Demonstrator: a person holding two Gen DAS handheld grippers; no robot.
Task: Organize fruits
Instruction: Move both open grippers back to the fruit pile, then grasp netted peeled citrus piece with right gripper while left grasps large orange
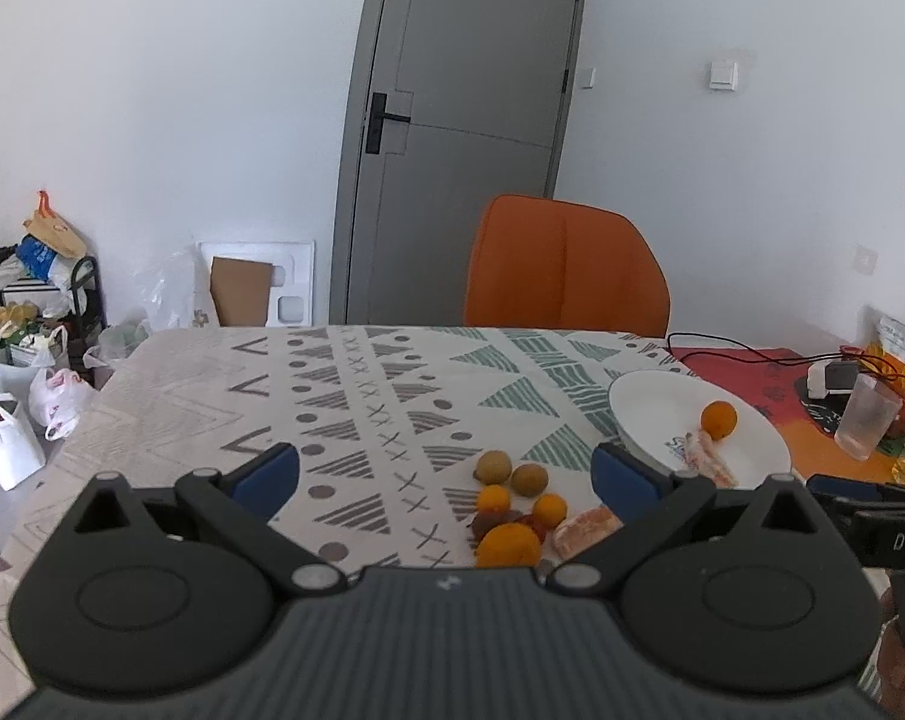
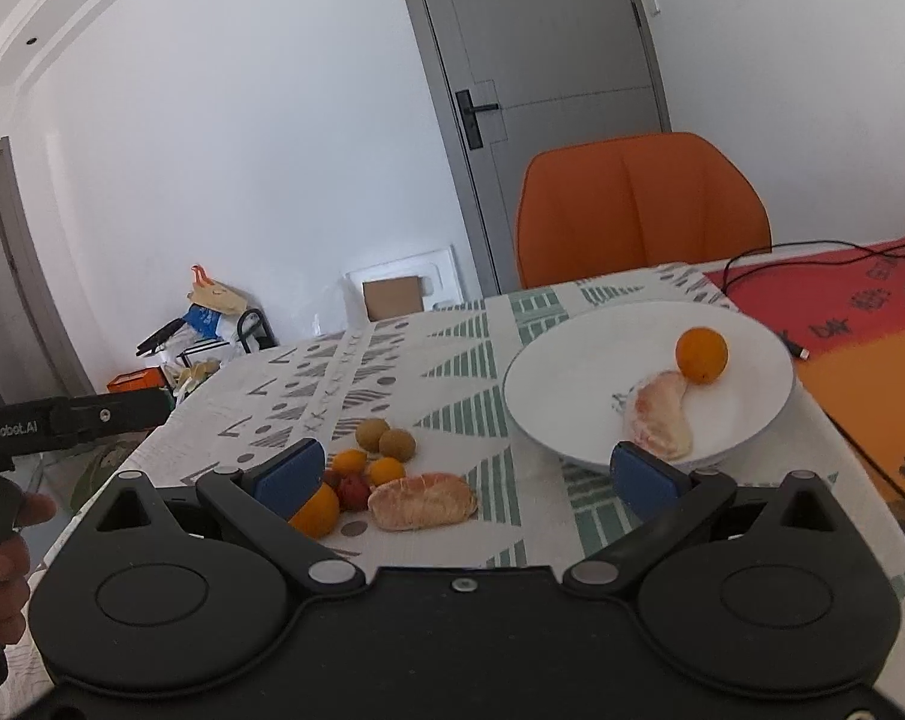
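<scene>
A white plate (image 2: pixel 572 384) holds a small orange (image 2: pixel 701 355) and a peeled pomelo segment (image 2: pixel 662 417); the plate also shows in the left wrist view (image 1: pixel 644 402). On the patterned cloth to its left lies a cluster of fruit: a peeled segment (image 2: pixel 422 501), small oranges (image 2: pixel 386 471), two brown-green round fruits (image 2: pixel 397 443), a red fruit (image 2: pixel 355 492) and a larger orange (image 2: pixel 317 510). The cluster shows in the left wrist view (image 1: pixel 512 510). My left gripper (image 1: pixel 446 474) is open and empty above the cluster. My right gripper (image 2: pixel 464 474) is open and empty between cluster and plate.
An orange chair (image 2: pixel 641 210) stands at the table's far side. A red mat (image 2: pixel 860 324) with a black cable lies to the right. A plastic cup (image 1: pixel 866 417), a charger and bottles sit at the far right. Bags crowd the floor at left (image 1: pixel 26 396).
</scene>
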